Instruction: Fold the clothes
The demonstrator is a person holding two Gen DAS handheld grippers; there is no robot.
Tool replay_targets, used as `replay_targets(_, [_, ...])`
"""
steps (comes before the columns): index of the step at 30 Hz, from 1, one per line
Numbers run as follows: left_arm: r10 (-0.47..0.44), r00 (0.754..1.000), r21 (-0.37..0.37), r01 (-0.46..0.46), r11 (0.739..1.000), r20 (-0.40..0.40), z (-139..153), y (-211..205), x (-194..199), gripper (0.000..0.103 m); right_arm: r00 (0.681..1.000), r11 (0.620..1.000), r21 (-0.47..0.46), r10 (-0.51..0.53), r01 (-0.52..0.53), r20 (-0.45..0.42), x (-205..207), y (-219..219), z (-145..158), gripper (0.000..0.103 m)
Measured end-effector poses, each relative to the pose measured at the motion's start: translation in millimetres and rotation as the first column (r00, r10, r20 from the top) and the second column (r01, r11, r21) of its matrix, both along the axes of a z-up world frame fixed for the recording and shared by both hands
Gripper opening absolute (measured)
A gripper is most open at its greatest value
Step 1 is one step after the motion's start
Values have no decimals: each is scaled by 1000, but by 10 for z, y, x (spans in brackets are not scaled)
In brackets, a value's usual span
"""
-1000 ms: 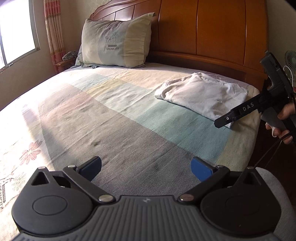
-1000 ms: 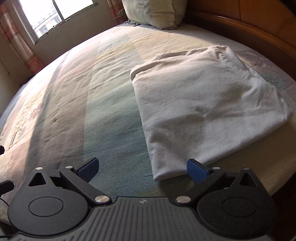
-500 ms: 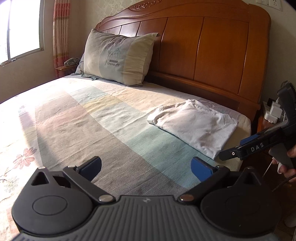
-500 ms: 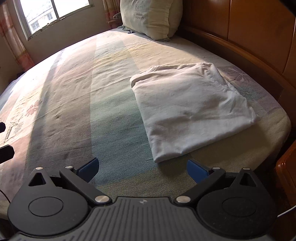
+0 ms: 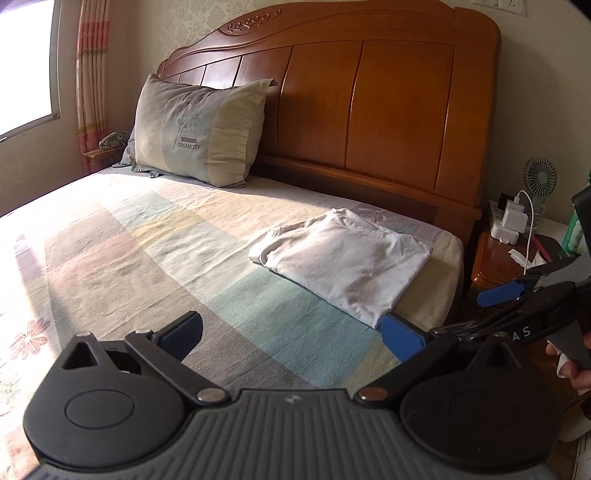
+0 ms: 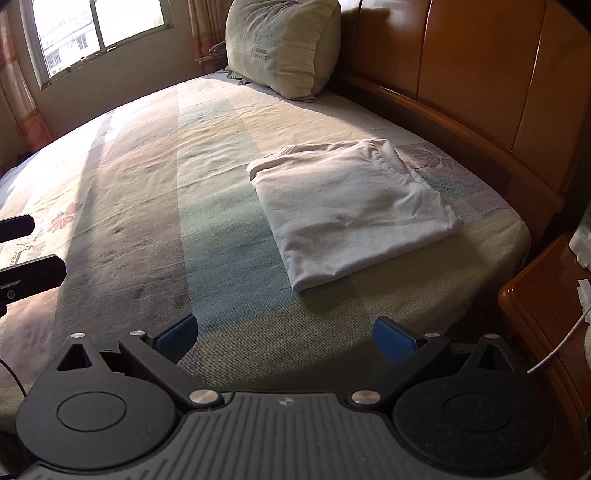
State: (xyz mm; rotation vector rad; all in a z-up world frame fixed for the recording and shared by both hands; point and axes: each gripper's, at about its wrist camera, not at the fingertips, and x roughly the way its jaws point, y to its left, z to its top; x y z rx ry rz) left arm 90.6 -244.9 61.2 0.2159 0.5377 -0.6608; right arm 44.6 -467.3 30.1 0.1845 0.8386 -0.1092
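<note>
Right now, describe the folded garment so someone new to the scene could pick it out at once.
Start at the big wooden headboard and come down to the striped bed cover. On the corner nearest the nightstand lies the white folded garment, a flat, roughly square bundle. Unlike the upright greenish pillow across the bed, it is plain white, lies flat, and neither gripper touches it.

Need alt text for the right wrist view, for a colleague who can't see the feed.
A folded white garment lies flat near the corner of a bed with a striped cover, ahead of the open, empty right gripper. A pillow leans on the wooden headboard, beside a window; the left gripper shows at the left edge.
</note>
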Motion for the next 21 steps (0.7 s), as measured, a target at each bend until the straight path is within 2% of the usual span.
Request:
replay_targets(2, [3, 1000, 5, -3, 1000, 25, 21, -53, -65, 102, 1000, 1000, -2, -12, 12, 8, -85, 16, 25, 103])
replay_targets(6, [-9, 999, 70, 5, 998, 46, 31, -180, -197, 102, 999, 999, 13, -33, 33, 25, -283, 47, 64, 103])
replay_targets(13, [-32, 994, 120, 44, 992, -102, 10, -298, -267, 102, 995, 997, -8, -78, 78, 66, -626, 109, 204, 103])
replay_targets(21, [-26, 993, 108, 39, 993, -118, 100, -341, -420, 102, 982, 985, -55, -156, 162, 108, -920, 79, 399, 103])
